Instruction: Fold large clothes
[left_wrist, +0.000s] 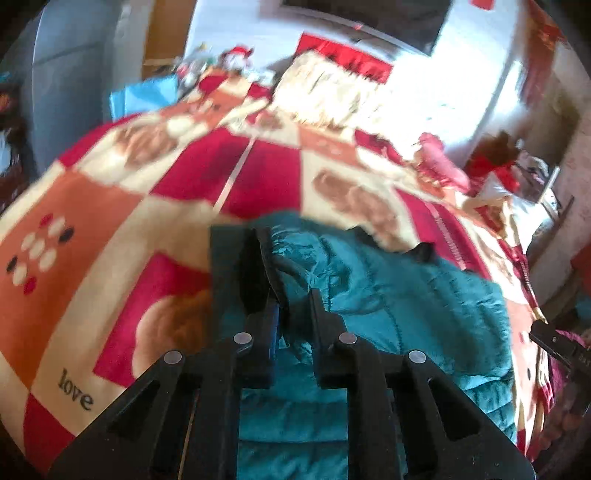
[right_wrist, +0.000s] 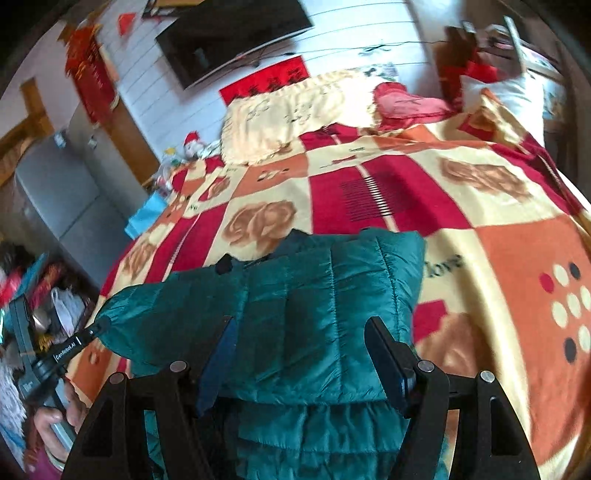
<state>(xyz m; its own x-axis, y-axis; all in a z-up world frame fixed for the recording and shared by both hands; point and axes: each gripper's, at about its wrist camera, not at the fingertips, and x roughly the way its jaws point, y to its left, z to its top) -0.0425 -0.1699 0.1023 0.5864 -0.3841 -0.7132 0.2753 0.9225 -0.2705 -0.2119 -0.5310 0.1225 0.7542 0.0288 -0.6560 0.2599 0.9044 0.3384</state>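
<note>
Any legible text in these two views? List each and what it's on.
"love": on the red, orange and cream patchwork blanket, also seen in the right wrist view.
"GenRobot.AI": on the left claw, along its black arm.
Black characters on the red wall banner: too blurred to read.
Small marks on other blanket squares: too small to read.
Teal quilted jacket: no text.

so my jacket (right_wrist: 325, 295) is a teal quilted puffer, shiny fabric with stitched channels, lying partly folded and rumpled on the bed. a bit of dark lining peeks out at its far edge. from my left cam one fold (left_wrist: 295, 266) of it is bunched up.
</note>
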